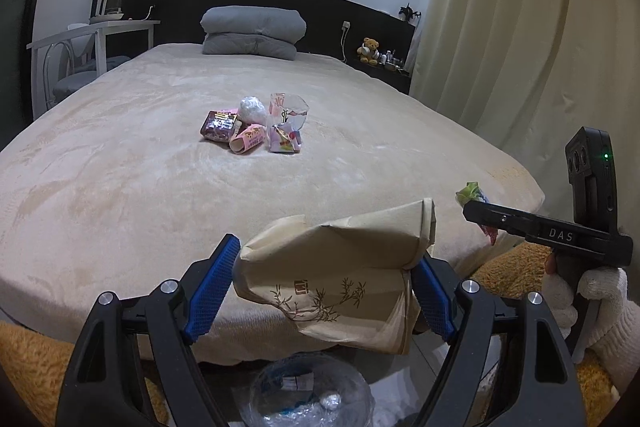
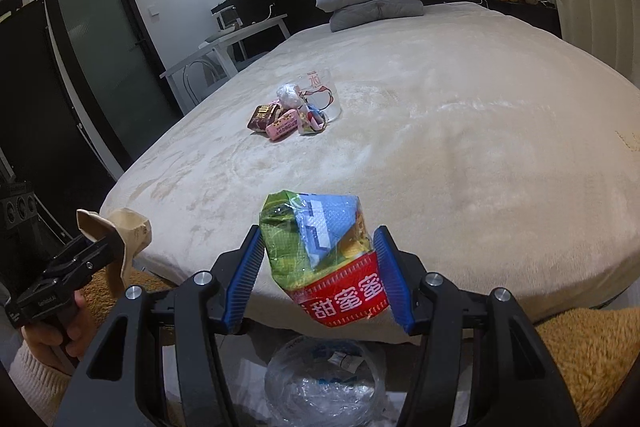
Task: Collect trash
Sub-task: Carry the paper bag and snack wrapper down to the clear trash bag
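A: L wrist view?
B: Left gripper [image 1: 324,283] clamped on a crumpled tan paper bag w/ bamboo print [image 1: 340,279], blue pads [image 1: 212,291] pressing both sides. Bag hangs past the edge of the bed w/ beige plush cover [image 1: 120,167]. Clear plastic-lined bin [image 1: 312,391] at 6 o'clock, right under the jaws. Right gripper [image 1: 480,209] at 3 o'clock, green wrapper poking out.
A: Handling?
B: Light, soft, creases easily. Mid-body pinch looks fine, no slip risk imo.
A: R wrist view?
B: Right gripper [image 2: 320,263] clenched on a green/blue/red crinkly foil snack bag [image 2: 324,255]. Same bin [image 2: 324,375] at 6. Left gripper [image 2: 100,247] at 9 o'clock w/ the tan bag.
A: Foil one?
B: Slick film, near weightless, springs back. Grab across the bunched middle, not a flat edge.
A: What's left?
B: Pile of small wrappers and a clear printed cup [image 2: 296,111] mid-bed, 12 o'clock, well apart from both grippers. Both loads prob ready to drop into the bin.
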`<state>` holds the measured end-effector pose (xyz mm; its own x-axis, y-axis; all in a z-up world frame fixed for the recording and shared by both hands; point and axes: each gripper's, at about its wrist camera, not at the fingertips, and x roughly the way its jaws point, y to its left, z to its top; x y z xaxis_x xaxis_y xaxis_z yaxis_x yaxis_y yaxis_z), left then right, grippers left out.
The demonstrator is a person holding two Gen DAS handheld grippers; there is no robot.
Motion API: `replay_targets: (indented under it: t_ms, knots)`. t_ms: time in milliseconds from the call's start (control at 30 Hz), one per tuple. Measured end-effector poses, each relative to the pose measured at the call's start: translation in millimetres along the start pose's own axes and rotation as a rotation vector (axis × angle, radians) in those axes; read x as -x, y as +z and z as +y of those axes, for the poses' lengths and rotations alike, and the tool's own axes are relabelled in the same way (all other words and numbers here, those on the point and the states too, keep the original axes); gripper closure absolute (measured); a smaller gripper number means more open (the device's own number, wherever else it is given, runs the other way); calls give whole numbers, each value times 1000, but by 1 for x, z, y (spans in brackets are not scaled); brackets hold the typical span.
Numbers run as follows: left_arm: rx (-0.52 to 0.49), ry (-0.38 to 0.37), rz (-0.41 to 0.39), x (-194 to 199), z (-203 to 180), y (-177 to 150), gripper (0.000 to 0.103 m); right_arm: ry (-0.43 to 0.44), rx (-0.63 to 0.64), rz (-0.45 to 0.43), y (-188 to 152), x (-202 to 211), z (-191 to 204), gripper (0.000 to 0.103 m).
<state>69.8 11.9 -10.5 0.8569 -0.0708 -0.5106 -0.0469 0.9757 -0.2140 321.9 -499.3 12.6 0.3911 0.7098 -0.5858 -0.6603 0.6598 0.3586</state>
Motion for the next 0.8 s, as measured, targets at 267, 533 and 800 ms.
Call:
replay_targets:
  t_ms: [267, 533, 800]
  knots:
    - [99, -24, 51, 10, 0, -28, 23, 38, 8, 41, -27, 5, 13, 47]
    - [155, 8, 154, -6, 3, -47, 23, 85, 28, 81, -40, 3, 25, 47]
    - [182, 0, 295, -33, 6, -65, 23, 125, -27, 241, -55, -31, 24, 47]
